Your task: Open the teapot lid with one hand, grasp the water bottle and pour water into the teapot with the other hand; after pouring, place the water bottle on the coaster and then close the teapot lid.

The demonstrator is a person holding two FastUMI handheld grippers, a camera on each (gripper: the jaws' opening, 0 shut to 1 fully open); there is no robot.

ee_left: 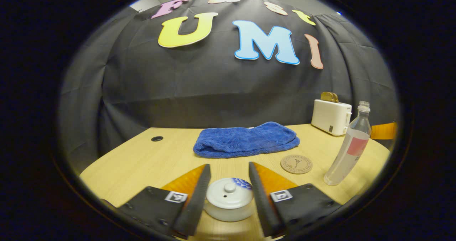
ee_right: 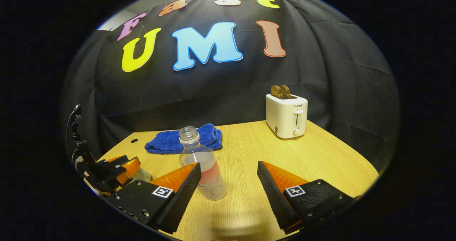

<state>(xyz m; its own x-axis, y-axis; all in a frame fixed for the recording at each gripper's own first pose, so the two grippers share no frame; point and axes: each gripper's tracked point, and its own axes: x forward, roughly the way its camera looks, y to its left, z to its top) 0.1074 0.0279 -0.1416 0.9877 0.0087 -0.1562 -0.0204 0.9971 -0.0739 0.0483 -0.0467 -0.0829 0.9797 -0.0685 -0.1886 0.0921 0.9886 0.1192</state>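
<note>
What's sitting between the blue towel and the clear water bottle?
A round cork coaster, on the wooden table between folded blue towel and clear plastic bottle, in left gripper view.

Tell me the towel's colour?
Blue; the towel shows best in the left gripper view.

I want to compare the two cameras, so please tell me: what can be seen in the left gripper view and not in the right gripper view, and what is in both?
Left gripper view alone: the teapot lid between the open left claw, and the coaster.

Right gripper view alone: the toaster's front lever and the open right claw.

Both: the uncapped water bottle, blue towel, toaster and wooden table.
</note>
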